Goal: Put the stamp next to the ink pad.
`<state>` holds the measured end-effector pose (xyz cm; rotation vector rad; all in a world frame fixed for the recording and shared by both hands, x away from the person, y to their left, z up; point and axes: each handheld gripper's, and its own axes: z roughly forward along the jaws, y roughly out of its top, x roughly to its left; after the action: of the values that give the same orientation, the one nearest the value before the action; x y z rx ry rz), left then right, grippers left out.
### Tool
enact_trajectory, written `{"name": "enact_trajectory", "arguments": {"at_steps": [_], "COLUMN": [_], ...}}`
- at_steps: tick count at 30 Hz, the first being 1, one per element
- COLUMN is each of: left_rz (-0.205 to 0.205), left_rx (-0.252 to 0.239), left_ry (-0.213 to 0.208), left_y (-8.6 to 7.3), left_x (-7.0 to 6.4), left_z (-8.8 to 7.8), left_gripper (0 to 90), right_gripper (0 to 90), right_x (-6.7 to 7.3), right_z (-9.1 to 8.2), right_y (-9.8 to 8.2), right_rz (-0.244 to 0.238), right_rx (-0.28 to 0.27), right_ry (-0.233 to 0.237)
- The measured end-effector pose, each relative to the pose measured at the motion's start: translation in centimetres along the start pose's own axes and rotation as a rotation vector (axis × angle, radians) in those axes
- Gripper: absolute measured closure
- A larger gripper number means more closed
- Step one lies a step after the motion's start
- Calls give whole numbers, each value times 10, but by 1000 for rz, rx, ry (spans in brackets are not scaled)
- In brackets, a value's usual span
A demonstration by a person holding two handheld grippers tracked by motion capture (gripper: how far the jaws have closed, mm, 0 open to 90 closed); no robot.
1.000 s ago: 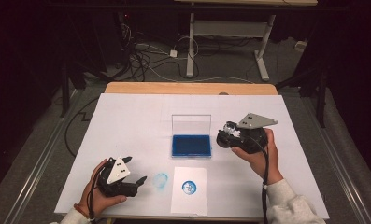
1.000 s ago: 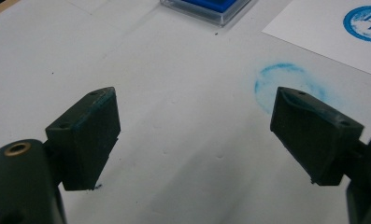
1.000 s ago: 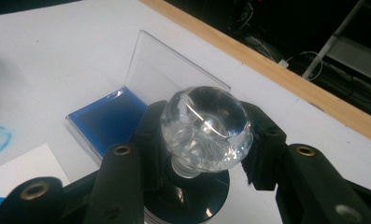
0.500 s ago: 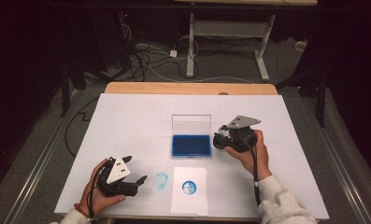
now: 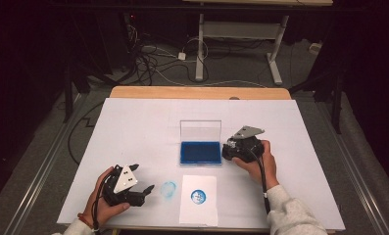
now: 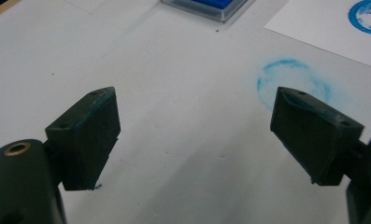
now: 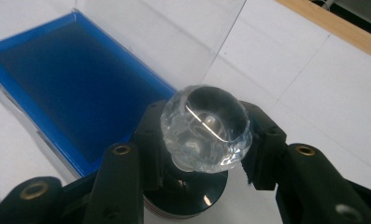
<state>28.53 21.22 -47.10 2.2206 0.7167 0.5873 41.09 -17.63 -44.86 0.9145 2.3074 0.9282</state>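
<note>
Stamp: one round stamp with a clear, faceted glass-like knob [image 7: 205,135] on a dark, glossy disc base, lower centre of the right gripper view, standing knob-up just beside the ink pad's near right corner.
Right gripper: the black two-jaw right gripper [image 5: 231,150], right of centre in the high view, has its jaws pressed in on the stamp, one matte pad on each side below the knob; a grey three-cornered plate sits on top.
Ink pad: one flat rectangular blue ink pad in a clear plastic case [image 5: 200,152], centre of the high view, its felt-like surface deep blue and even; the transparent lid [image 5: 200,130] stands upright at the far edge.
Left gripper: the black two-jaw left gripper [image 5: 148,192], lower left of the high view, has its jaws spread wide with nothing between them; in the left gripper view two blocky matte pads [image 6: 92,135] show over bare table.
Paper: one white rectangular sheet [image 5: 198,199], lower centre of the high view, smooth, bearing one crisp round blue print [image 5: 198,197].
Smudge: one faint, powdery blue ring [image 5: 169,189] on the table cover, between the left gripper and the sheet.
Table: smooth white cover [image 5: 143,122] with a pale wooden edge along the far side.
</note>
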Motion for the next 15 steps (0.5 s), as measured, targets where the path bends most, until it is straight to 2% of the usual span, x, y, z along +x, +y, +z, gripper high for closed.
{"name": "enact_trajectory", "arguments": {"at_steps": [6,15], "left_rz": [-2,0], "left_rx": [-2,2], "left_ry": [4,-3], "left_y": [0,1], "left_x": [0,-1], "left_z": [-1,0], "left_gripper": [156,156], "right_gripper": [568,569], "right_x": [2,3], "right_z": [1,0], "right_y": [-3,-4], "right_rz": [-7,-22], "right_rx": [-8,10], "right_ry": [4,14]}}
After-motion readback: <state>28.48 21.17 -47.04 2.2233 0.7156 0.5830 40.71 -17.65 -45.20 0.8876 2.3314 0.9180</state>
